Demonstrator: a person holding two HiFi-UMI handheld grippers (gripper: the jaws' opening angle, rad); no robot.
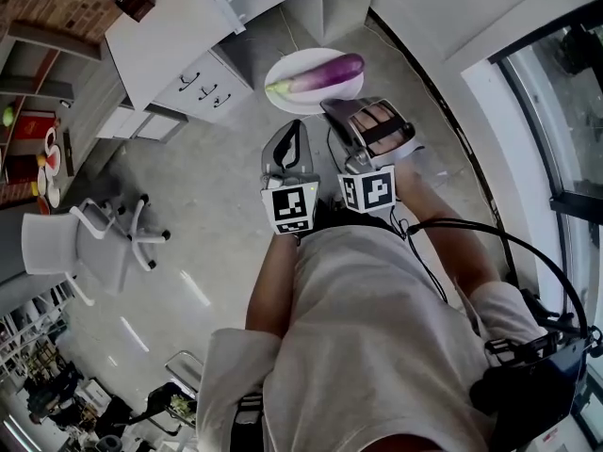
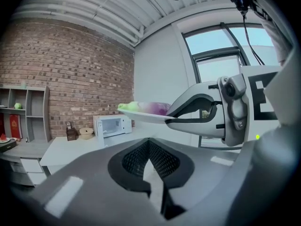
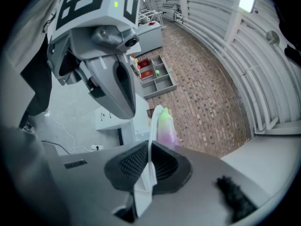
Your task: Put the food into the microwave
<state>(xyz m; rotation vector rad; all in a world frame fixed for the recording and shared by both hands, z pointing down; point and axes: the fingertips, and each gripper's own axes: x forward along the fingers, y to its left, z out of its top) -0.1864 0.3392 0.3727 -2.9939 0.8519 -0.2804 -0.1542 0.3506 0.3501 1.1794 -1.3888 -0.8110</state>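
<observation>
The long purple eggplant with a pale green stem end (image 1: 325,72) lies on a round white plate (image 1: 294,62), and I hold that plate in the air in front of me, above the grey floor (image 1: 198,205), not on any worktop. My right tool (image 1: 332,106) is clamped on the near rim of the plate. In the right gripper view the thin white edge of the plate (image 3: 151,140) runs straight up between the two dark ribbed pads, with the eggplant (image 3: 165,126) showing pink and green just beyond them. My left tool (image 1: 294,126) is just beside the right one, on its left, below the plate's near rim and apart from it. In the left gripper view its jaws (image 2: 149,147) are pressed together with nothing between them. That same view shows the right tool (image 2: 207,112) from the side at my right, carrying the plate (image 2: 141,116) level with the eggplant (image 2: 150,108) on top. Farther off, past the plate, a small white microwave (image 2: 112,125) stands on a long white worktop (image 2: 70,147) against a red brick wall (image 2: 70,74). A round tan object (image 2: 86,133) sits beside it on its left. A grey open shelf unit (image 2: 28,107) stands at the far left. In the head view the white worktop (image 1: 170,36) with its drawers lies well ahead to my left, and a white swivel chair (image 1: 85,234) stands on the floor at my left.
</observation>
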